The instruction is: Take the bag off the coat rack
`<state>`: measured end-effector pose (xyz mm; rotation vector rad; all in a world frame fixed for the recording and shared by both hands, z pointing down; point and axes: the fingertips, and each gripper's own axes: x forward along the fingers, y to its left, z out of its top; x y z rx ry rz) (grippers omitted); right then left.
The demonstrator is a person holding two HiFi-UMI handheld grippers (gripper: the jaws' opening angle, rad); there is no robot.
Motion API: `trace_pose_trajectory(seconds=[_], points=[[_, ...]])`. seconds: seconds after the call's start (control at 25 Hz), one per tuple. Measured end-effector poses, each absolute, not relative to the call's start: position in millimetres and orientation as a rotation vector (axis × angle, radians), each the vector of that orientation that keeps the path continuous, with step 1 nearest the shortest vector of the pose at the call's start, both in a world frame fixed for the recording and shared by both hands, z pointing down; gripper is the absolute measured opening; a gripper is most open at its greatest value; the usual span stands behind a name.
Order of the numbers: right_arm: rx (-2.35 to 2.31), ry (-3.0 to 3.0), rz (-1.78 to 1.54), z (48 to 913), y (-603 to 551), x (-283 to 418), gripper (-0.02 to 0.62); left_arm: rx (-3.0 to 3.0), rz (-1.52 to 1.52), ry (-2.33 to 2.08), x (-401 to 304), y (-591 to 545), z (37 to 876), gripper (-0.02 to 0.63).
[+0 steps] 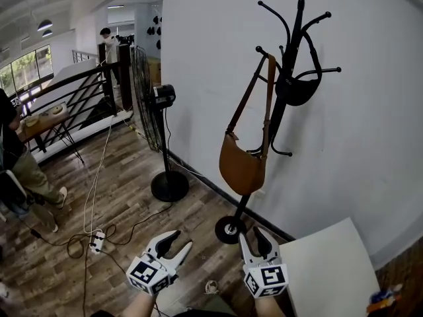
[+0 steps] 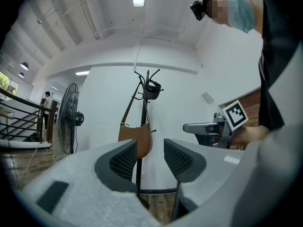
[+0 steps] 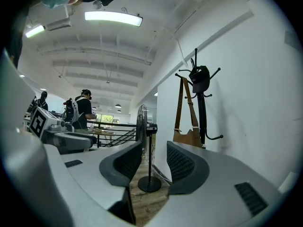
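Note:
A black coat rack (image 1: 289,78) stands against the white wall. A brown leather bag (image 1: 242,167) hangs from one of its hooks by a long brown strap (image 1: 269,101); a small black bag (image 1: 299,90) hangs higher up. The same brown bag (image 2: 135,139) shows far beyond the left jaws and, as a brown bag (image 3: 188,137), far beyond the right jaws. My left gripper (image 1: 177,244) and right gripper (image 1: 254,240) are low at the front, well short of the rack. Both are open with nothing between the jaws.
A black pedestal fan (image 1: 157,114) stands left of the rack, with cables and a power strip (image 1: 97,241) on the wood floor. A white table (image 1: 330,269) is at the lower right. A railing (image 1: 79,98) and people are at the far left.

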<state>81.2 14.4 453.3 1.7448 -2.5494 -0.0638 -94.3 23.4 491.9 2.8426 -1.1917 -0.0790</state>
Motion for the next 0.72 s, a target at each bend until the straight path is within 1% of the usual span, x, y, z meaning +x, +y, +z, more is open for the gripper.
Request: trace_pose_trajectory(seconds=[0.28,0.72], points=[[1.769,-2.545,-0.094,448.4,-38.5,87.4,0.145,2.829,-0.088,-1.238,-96.9,-27.1,490.6,0.172],[1.824,-2.518,-0.12,437.8,-130.6,121.3,0.144,2.876,-0.102,-1.217,-64.7,-122.8,484.0,0.172]])
